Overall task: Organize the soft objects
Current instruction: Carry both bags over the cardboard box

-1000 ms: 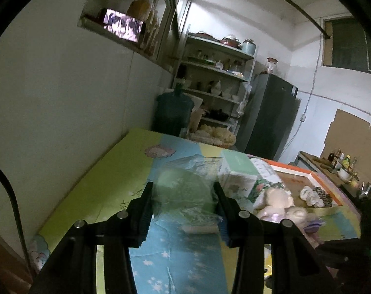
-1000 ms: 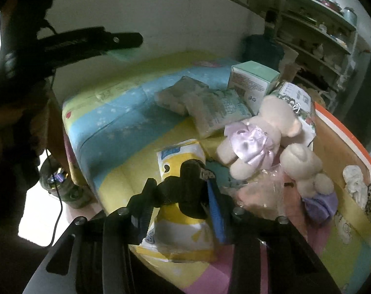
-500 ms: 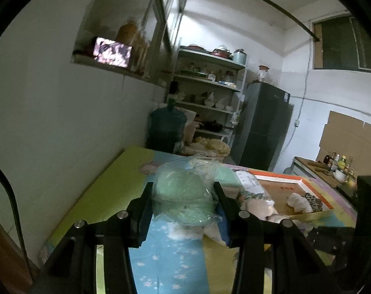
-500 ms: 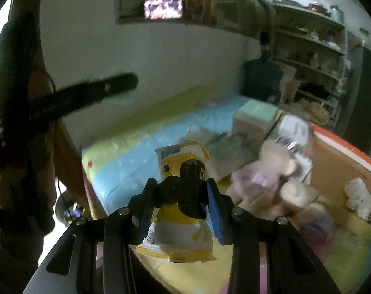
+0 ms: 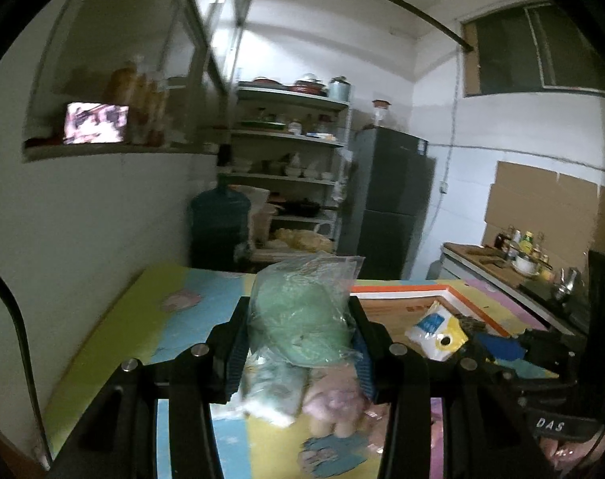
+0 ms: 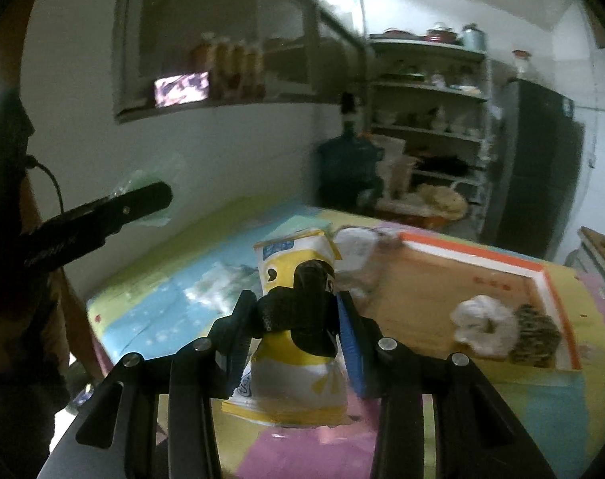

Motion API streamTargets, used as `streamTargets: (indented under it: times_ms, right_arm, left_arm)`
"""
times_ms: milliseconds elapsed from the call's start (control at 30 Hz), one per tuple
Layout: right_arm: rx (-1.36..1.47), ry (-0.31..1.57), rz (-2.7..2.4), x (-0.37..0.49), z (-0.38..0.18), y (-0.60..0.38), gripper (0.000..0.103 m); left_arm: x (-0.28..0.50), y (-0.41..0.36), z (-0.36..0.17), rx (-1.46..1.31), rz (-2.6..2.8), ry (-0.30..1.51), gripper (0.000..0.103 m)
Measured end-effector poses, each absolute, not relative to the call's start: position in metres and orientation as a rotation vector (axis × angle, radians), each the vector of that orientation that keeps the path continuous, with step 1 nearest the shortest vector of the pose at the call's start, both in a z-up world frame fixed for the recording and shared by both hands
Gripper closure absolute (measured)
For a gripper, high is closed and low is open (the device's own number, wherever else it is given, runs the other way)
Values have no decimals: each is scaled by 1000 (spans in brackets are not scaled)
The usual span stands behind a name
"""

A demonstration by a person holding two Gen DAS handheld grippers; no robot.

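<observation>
My left gripper (image 5: 300,339) is shut on a clear plastic bag holding a green soft thing (image 5: 302,315), held above the table. My right gripper (image 6: 298,315) is shut on a yellow and white packet (image 6: 298,327) with a blue label, held in the air; the packet also shows in the left wrist view (image 5: 436,331). The left gripper's finger with the green bag shows at the left of the right wrist view (image 6: 143,199). An orange-rimmed tray (image 6: 478,255) on the table holds a white fluffy thing (image 6: 482,323) and a dark patterned thing (image 6: 536,333). A plush toy (image 5: 330,403) lies below my left gripper.
The table (image 6: 151,291) has a cloth in yellow, blue and pink. A white wall runs along its left side. Behind it stand a blue water jug (image 5: 218,223), shelves with dishes (image 5: 290,151) and a dark fridge (image 5: 390,203). A counter with bottles (image 5: 518,251) is at the right.
Both grippers have risen with their loads and turned right towards the tray. The plush toy and packets on the cloth have slid down and out of the right wrist view.
</observation>
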State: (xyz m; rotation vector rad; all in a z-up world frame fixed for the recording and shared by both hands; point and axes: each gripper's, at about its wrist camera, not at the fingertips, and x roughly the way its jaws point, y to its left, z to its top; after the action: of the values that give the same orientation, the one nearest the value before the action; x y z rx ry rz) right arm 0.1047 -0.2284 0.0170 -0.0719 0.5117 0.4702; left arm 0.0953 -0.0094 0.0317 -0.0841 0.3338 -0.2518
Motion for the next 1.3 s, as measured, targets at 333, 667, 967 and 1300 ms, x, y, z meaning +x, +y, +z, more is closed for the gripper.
streamTargets:
  times_ms: [333,667,967,1300]
  right_arm:
    - [-28,486,340,124,29,-305,62]
    - [18,504,266,168,34,-371,62]
    - [40,561,209,230,31,-412,62]
    - [71,663,176,294,7,-439,62]
  left_arm:
    - [137,-97,41,-19,-382,349,57]
    - [203,-176,33,23,-412,425,57]
    - [268,-224,15,15,-404,551,57]
    - [312,-252,-5,1,-388,664,57]
